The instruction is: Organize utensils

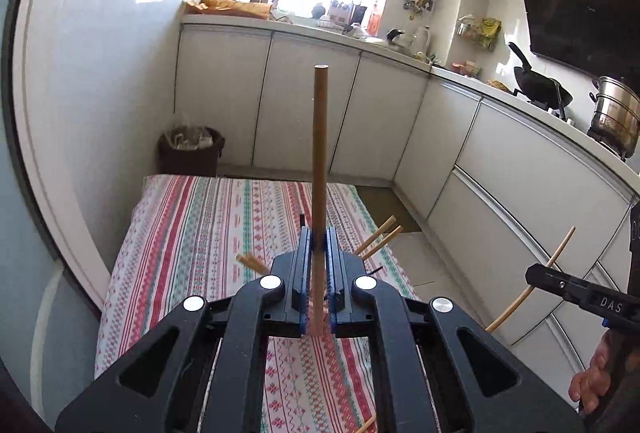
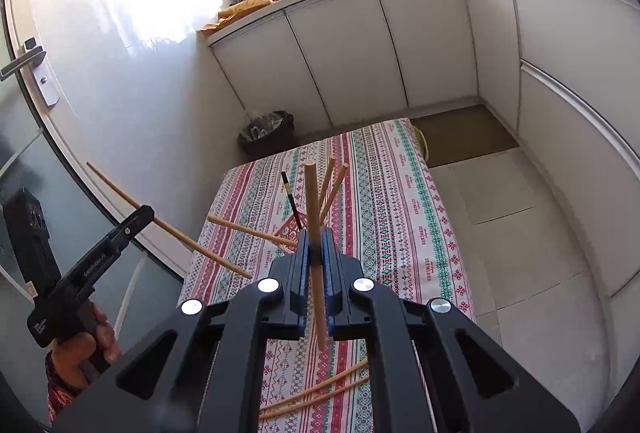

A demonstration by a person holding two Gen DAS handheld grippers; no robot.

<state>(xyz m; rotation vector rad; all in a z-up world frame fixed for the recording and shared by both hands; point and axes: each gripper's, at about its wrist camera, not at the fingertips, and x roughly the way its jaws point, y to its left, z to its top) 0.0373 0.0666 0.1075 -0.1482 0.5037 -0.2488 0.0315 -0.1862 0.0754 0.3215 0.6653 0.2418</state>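
Observation:
My left gripper (image 1: 319, 239) is shut on a wooden chopstick (image 1: 320, 137) that stands up from its jaws, lifted above the striped tablecloth (image 1: 192, 229). The right wrist view shows that same left gripper (image 2: 142, 212) at the left, its chopstick (image 2: 120, 189) slanting across. My right gripper (image 2: 316, 239) is shut on another wooden chopstick (image 2: 312, 201), also held off the cloth; from the left wrist it appears at the right edge as the right gripper (image 1: 532, 275) with its chopstick (image 1: 560, 253). Several more chopsticks (image 2: 316, 393) lie on the cloth, and others (image 2: 334, 181) poke up behind the jaws beside a dark stick (image 2: 291, 201).
White cabinets (image 1: 304, 105) wrap the back and right side of the narrow kitchen. A dark bin (image 1: 191, 149) sits in the far left corner. A wok (image 1: 540, 87) and steel pot (image 1: 614, 115) stand on the counter. A door with a handle (image 2: 24, 59) is left.

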